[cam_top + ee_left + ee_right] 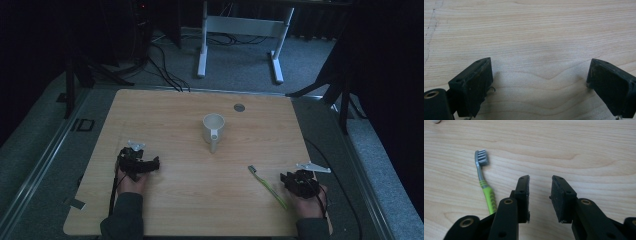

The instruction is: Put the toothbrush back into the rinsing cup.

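Note:
A white mug [213,130] stands upright at the middle of the wooden table [170,115], its handle toward the person. A green toothbrush with a grey head [266,185] lies flat on the wood at the front right; it appears again, toothbrush [484,185], just left of my right gripper [540,185]. That right gripper [295,180] rests low by the brush handle, jaws apart with bare wood between them. At the front left my left gripper [142,164] sits over bare table, and its own view shows the left gripper [540,71] jaws spread wide with nothing between them.
A small grey round disc [239,107] sits in the table top near the far edge. Beyond the table stand a white desk frame [240,40] and loose cables [165,70] on the floor. Black stand legs [75,75] flank both far corners.

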Available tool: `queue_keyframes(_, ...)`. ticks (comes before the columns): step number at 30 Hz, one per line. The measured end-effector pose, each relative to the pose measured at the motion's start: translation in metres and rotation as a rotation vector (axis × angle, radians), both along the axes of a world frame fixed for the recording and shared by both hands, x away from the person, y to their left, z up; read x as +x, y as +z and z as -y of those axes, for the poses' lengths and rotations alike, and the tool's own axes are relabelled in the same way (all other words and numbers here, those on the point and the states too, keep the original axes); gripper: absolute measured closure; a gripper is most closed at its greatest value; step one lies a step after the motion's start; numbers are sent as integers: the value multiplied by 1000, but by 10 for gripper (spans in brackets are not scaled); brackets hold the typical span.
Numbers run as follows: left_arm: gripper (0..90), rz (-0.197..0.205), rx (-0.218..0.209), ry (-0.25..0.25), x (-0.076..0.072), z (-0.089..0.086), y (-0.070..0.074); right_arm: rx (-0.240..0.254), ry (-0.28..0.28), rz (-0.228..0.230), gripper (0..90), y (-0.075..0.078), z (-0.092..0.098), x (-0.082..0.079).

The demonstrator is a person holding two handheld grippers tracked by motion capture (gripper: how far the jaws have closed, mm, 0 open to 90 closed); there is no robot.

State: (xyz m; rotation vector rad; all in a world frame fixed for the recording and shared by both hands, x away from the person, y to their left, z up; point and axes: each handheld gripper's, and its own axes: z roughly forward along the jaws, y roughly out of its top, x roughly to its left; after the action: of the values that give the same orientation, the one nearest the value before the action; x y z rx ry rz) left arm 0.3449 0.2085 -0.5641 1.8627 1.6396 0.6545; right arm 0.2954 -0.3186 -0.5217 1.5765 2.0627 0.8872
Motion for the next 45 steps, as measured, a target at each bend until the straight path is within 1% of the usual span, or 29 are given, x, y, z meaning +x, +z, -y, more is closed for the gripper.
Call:
queue_keyframes(3, 69, 0, 0, 0, 0, 0, 0, -4, 2, -3, 675, 1, 1, -1)
queue_keyframes(4, 69, 0, 0, 0, 0, 0, 0, -20, 25, -8, 672, 1, 3, -2)
queue_keyframes(6, 69, 0, 0, 0, 0, 0, 0, -20, 25, -8, 672, 1, 3, -2)
queue_keyframes(7, 69, -1, 0, 0, 0, 0, 0, -10, 35, -20, 669, 0, 5, -2)
queue_keyframes(12, 69, -1, 1, 0, 0, 0, 0, -12, 56, -32, 668, 2, 4, -2)
queue_keyframes(15, 69, -1, 1, 0, 0, 0, 0, -17, 65, -39, 668, 4, 3, -1)
queue_keyframes(23, 70, -2, 3, -1, 0, 0, 0, -33, 108, -67, 669, 10, 0, 3)
queue_keyframes(28, 70, -2, 2, -1, 0, 0, 0, -55, 111, -96, 671, 14, -5, 6)
queue_keyframes(35, 70, -1, 2, -1, 0, 0, 0, -69, 141, -102, 671, 18, -10, 9)
queue_keyframes(45, 70, -1, 1, -3, 0, 1, 0, -59, 155, -119, 677, 22, -10, 12)
